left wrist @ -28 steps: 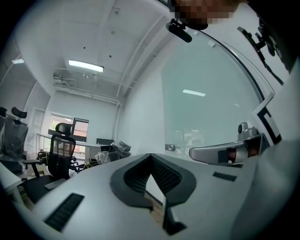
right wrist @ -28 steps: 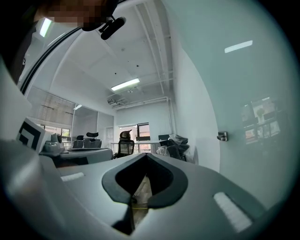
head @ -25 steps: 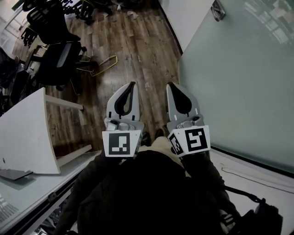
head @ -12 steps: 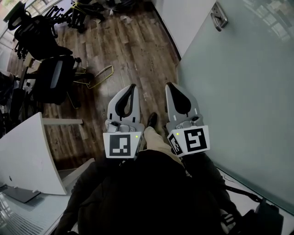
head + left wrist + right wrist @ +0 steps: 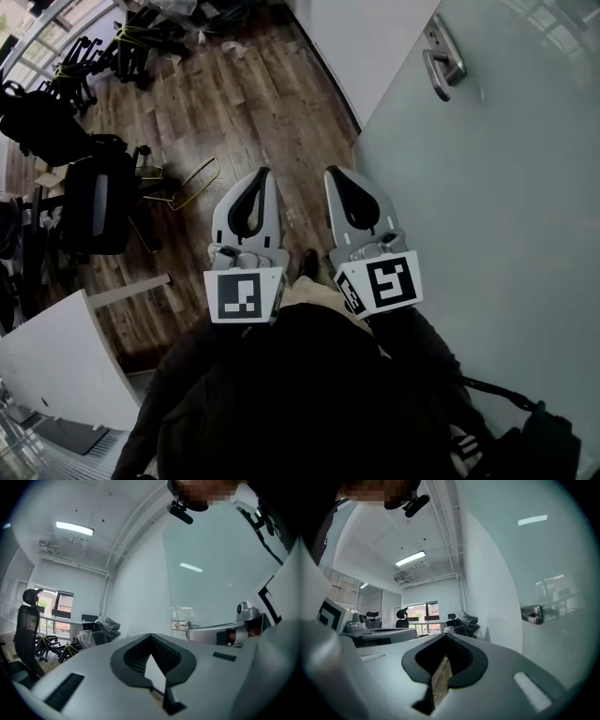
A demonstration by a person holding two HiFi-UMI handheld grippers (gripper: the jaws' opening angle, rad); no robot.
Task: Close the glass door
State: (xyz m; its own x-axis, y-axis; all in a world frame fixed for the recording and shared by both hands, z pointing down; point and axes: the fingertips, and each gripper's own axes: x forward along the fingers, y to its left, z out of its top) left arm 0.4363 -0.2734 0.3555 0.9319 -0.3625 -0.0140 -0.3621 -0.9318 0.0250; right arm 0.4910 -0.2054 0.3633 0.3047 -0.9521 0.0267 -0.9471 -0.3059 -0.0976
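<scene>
To my right, the large frosted pale-green glass door [image 5: 506,206] looks not yet shut, its silver metal lever handle [image 5: 442,61] far ahead. My left gripper [image 5: 263,174] and right gripper [image 5: 331,173], jaws together and empty, could skid off the smooth glass if I push.

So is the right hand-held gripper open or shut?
Shut: the right hand-held gripper has its jaw tips touching, and nothing sits between them.
</scene>
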